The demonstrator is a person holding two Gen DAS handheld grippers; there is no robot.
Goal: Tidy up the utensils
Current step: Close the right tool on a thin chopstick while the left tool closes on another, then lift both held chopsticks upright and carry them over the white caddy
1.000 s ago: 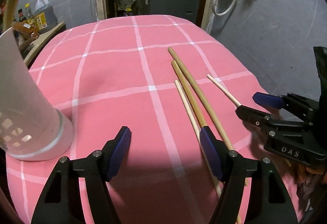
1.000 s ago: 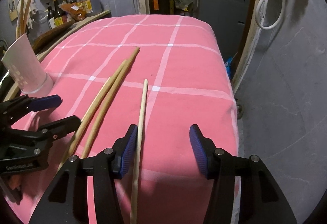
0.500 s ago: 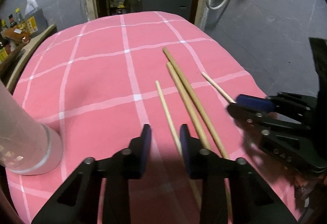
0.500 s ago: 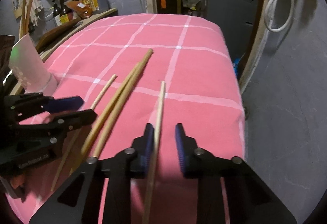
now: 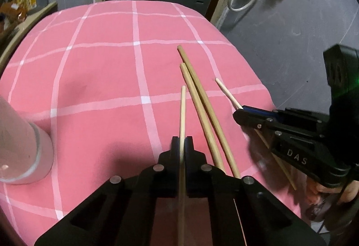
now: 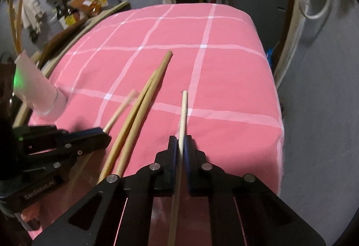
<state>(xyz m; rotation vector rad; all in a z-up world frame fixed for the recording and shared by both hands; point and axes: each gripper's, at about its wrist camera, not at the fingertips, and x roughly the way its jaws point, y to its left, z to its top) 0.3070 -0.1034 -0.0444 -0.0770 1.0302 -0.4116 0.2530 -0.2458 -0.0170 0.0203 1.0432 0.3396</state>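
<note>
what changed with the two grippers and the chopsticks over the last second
Both went from open to shut: the left gripper clamped one thin pale chopstick, the right gripper the other. The two thicker brown chopsticks stayed lying on the pink cloth, and the white holder kept its place.

The white holder (image 5: 21, 145) is cut off by the left edge of the left wrist view and blurred; in the right wrist view its lower side sits behind the left gripper (image 6: 98, 137). Each thin chopstick (image 5: 182, 115) runs under its gripper and out of the bottom edge. The bottles (image 6: 74, 8) on the shelf are too blurred to read.
</note>
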